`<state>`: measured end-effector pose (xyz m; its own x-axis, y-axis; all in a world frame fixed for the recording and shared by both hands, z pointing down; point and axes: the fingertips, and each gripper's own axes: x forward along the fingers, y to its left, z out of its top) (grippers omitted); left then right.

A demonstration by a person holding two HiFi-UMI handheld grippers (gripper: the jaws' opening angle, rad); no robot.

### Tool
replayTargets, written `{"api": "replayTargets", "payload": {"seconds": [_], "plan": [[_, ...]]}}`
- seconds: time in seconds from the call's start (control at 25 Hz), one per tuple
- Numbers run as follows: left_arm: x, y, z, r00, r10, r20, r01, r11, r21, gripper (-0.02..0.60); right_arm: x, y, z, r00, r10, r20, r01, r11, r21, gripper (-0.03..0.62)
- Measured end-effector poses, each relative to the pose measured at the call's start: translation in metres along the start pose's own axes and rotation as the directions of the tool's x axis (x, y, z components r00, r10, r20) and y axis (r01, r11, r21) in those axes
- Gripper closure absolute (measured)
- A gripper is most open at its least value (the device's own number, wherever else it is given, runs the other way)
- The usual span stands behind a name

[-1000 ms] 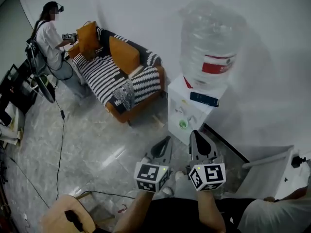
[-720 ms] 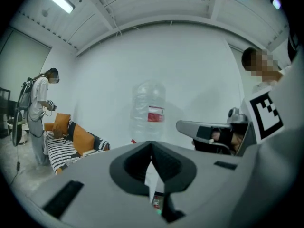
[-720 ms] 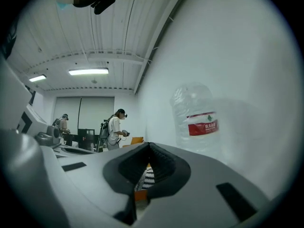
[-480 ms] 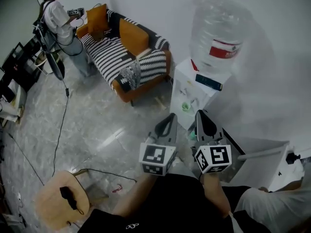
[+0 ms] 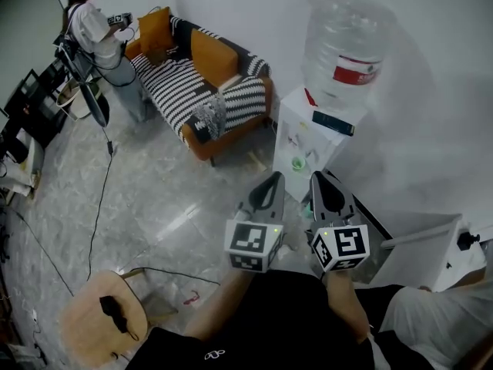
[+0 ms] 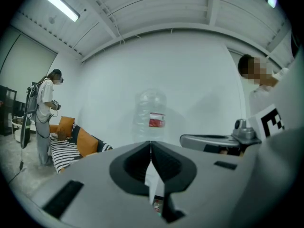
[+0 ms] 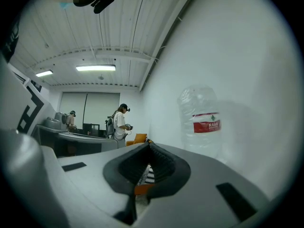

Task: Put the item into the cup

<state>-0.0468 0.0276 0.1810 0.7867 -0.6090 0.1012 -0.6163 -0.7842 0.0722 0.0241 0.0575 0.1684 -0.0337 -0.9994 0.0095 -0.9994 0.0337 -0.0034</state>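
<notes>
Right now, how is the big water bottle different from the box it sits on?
The water bottle is clear and round with a red label; the dispenser is white and boxy. The bottle sits on top; the dispenser stands on the floor. Both are by the white wall.

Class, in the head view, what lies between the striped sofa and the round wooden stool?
Head view: only bare glossy floor between sofa and stool, with a thin black cable trailing across it.

A water bottle [image 5: 348,41] tops a white dispenser [image 5: 308,141] at one o'clock. Striped sofa [image 5: 204,95] at eleven, a person [image 5: 96,33] beside it. Possibly a wooden stool [image 5: 96,322] at seven.
</notes>
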Motion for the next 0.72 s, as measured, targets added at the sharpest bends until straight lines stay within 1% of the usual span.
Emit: {"api": "replayTargets", "payload": {"seconds": [0.28, 0.52, 0.72], "plan": [[-0.007, 0.002, 0.000, 1.000, 0.008, 0.017, -0.007, 1.000, -0.016, 0.568, -0.004, 0.007, 0.001, 1.000, 0.002, 0.005, -0.002, 1.000, -0.017, 0.585], [-0.008, 0.005, 0.003, 1.000, 0.001, 0.027, 0.000, 1.000, -0.011, 0.568, -0.002, 0.013, 0.000, 1.000, 0.012, 0.001, -0.012, 1.000, -0.022, 0.585], [-0.006, 0.008, 0.003, 1.000, 0.009, 0.029, -0.008, 1.000, -0.016, 0.568, 0.002, 0.014, 0.001, 1.000, 0.023, 0.003, -0.023, 0.999, -0.030, 0.585]]}}
